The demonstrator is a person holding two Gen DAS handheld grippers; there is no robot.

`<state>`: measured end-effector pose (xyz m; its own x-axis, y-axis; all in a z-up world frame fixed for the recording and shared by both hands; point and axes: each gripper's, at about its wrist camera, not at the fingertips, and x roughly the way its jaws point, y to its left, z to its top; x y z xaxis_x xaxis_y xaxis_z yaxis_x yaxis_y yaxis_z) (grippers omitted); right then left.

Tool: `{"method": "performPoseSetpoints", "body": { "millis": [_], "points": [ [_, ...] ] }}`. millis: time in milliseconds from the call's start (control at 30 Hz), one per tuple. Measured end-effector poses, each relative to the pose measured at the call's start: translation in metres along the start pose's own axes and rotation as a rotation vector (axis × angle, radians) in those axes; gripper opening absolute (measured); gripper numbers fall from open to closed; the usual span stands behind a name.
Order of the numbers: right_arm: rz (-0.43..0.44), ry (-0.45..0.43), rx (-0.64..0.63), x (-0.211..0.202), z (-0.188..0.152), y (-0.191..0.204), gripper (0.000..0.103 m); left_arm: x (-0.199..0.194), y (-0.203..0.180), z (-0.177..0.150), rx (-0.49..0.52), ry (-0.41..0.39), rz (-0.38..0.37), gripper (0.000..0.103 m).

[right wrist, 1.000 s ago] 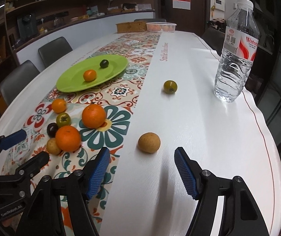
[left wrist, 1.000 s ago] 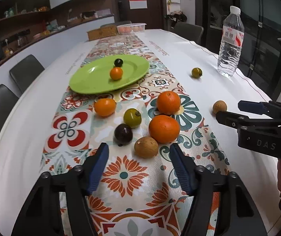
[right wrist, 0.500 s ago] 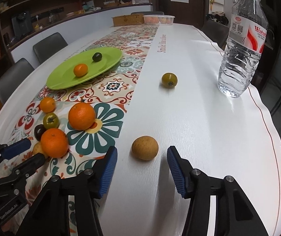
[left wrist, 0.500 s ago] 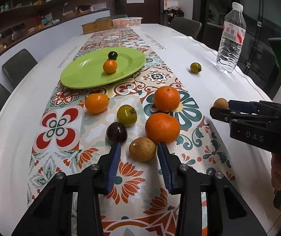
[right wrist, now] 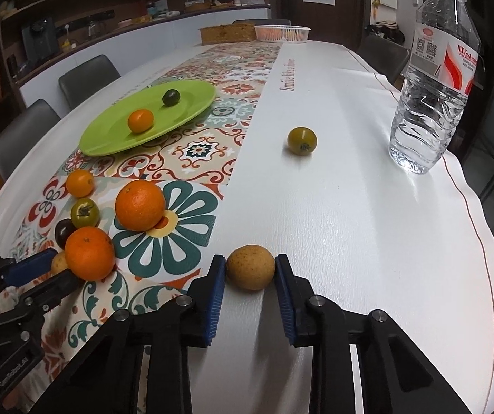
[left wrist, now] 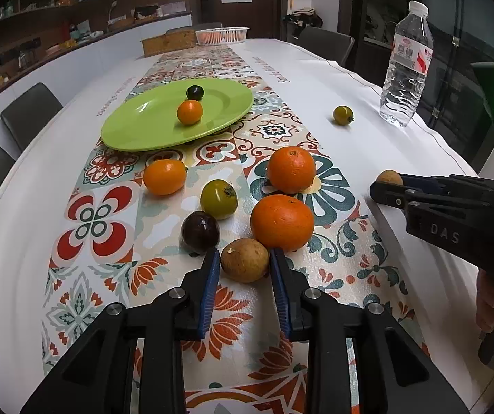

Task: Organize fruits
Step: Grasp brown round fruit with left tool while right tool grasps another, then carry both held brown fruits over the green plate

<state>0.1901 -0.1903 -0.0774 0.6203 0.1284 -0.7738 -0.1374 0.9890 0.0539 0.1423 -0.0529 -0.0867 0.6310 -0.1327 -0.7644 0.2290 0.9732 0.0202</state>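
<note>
My left gripper (left wrist: 244,262) is closing its jaws on a brown round fruit (left wrist: 244,259) on the patterned runner, with the blue pads against both sides. On the white tabletop my right gripper (right wrist: 250,270) closes the same way on a second brown fruit (right wrist: 250,268), pads touching it. A green plate (left wrist: 136,134) farther back holds a small orange fruit (left wrist: 189,112) and a dark one (left wrist: 195,92). Between plate and left gripper lie two oranges (left wrist: 282,222), a small orange fruit (left wrist: 164,177), a green fruit (left wrist: 218,199) and a dark plum (left wrist: 200,233).
Another green fruit (right wrist: 302,140) sits alone on the white tabletop, and a water bottle (right wrist: 433,79) stands near the right edge. A basket (right wrist: 281,32) and a box stand at the table's far end. Chairs line the left side.
Both grippers' jaws have narrowed from wide open until their pads meet the brown fruits. Each gripper has edged slightly forward around its fruit. The fruits have stayed in place.
</note>
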Motion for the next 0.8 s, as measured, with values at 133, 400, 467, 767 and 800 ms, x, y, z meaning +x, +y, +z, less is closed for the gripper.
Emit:
{"method": "performPoseSetpoints", "body": {
  "millis": [133, 400, 467, 767, 800],
  "points": [
    [0.013, -0.011, -0.007, -0.008, -0.003, 0.003, 0.03, -0.004, 0.001, 0.0, -0.003, -0.013, 0.002, 0.03],
    [0.067, -0.033, -0.033, -0.025, -0.009, 0.017, 0.03, -0.019, 0.0, 0.002, 0.002, -0.054, 0.004, 0.03],
    [0.08, -0.041, -0.046, -0.03, -0.009, 0.022, 0.03, -0.024, 0.0, 0.004, 0.003, -0.069, 0.006, 0.03],
    [0.107, -0.094, -0.083, -0.053, -0.007, 0.038, 0.03, -0.049, 0.002, 0.007, -0.001, -0.126, 0.011, 0.03],
    [0.106, -0.104, -0.086, -0.057, -0.007, 0.04, 0.03, -0.052, 0.002, 0.007, -0.002, -0.133, 0.013, 0.03]
  ]
}}
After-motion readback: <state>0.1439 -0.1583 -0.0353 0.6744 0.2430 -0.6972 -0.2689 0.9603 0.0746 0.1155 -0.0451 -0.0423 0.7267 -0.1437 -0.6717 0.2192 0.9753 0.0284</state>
